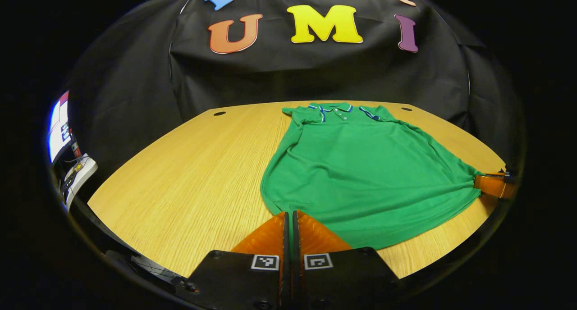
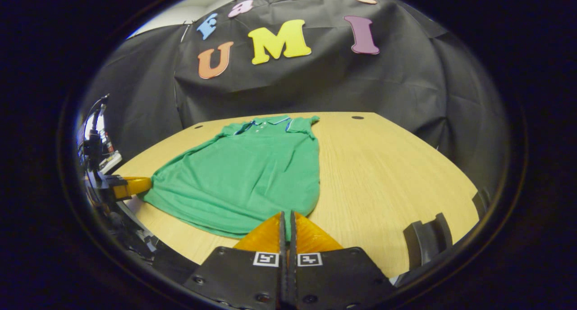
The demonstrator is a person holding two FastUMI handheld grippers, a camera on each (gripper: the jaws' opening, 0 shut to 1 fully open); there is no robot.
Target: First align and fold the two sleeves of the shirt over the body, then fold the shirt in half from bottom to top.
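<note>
- Left gripper view: my left gripper [image 1: 289,220] is pinched on the hem of the shirt [image 1: 360,166], which lies flat on the table [image 1: 189,166]. If I lift unevenly, the hem may slip out (the grip looks thin).
- Right gripper view: my right gripper [image 2: 286,220] is closed on the other hem corner. The folded sleeves are hard to make out.

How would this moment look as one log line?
left hand-held gripper: shut on green polo shirt hem | right hand-held gripper: same | sleeves folded

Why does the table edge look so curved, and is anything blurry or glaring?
Left gripper view: fisheye lens bows the light wooden table; green polo shirt sharp, evenly lit; bright screen glare at far left. Right gripper view: same bowing; the shirt is clear, with mild sheen on the table.
</note>
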